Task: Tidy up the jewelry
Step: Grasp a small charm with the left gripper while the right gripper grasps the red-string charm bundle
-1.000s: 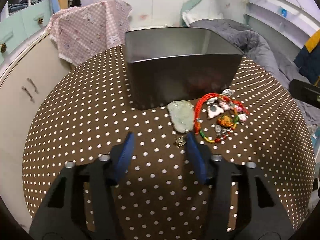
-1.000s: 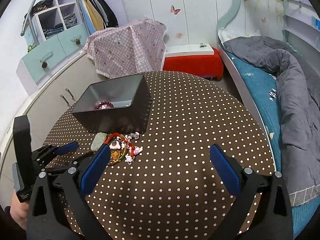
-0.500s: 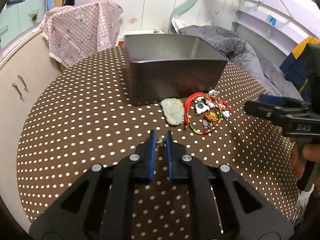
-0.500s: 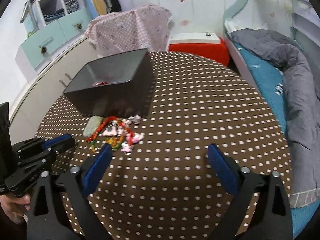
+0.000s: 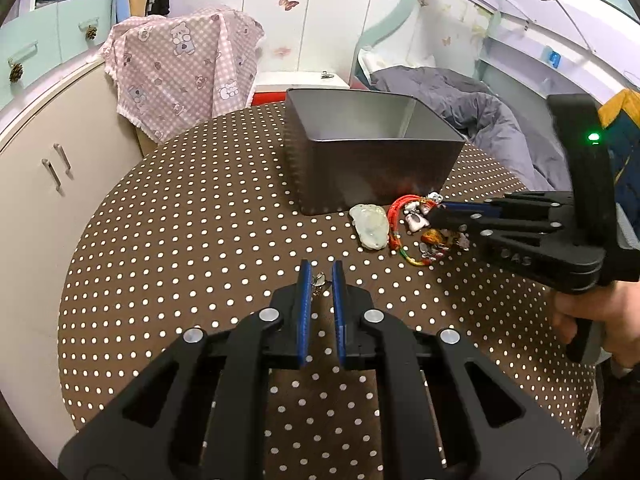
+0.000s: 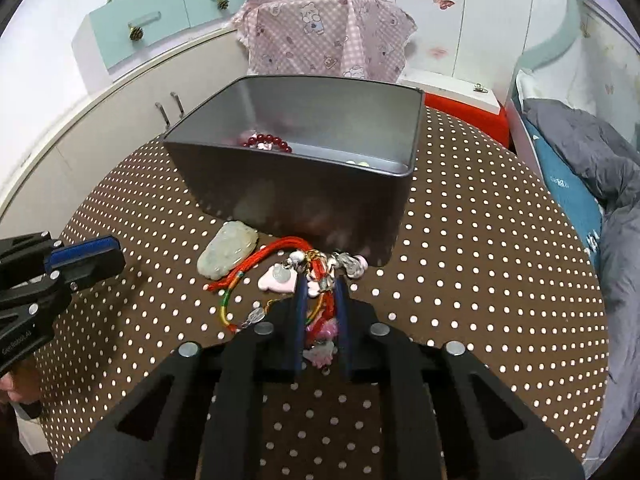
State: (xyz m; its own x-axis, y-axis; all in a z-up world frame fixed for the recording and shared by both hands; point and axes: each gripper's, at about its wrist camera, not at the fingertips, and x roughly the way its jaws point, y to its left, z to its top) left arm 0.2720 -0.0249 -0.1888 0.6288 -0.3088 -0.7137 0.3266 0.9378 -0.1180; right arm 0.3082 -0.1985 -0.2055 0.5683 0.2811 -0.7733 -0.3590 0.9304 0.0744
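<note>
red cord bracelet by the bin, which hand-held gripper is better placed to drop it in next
Right. The right hand-held gripper is shut on the red cord bracelet, just before the grey bin. The left hand-held gripper is shut on a small silver trinket, farther from the bin.

"GeoRobot" stands on the left hand-held gripper (image 6: 82, 258)

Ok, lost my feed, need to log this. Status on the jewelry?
Left gripper shut on small silver charm. Right gripper shut on red cord bracelet. Jade pendant loose beside grey bin. Nothing blocking.
</note>
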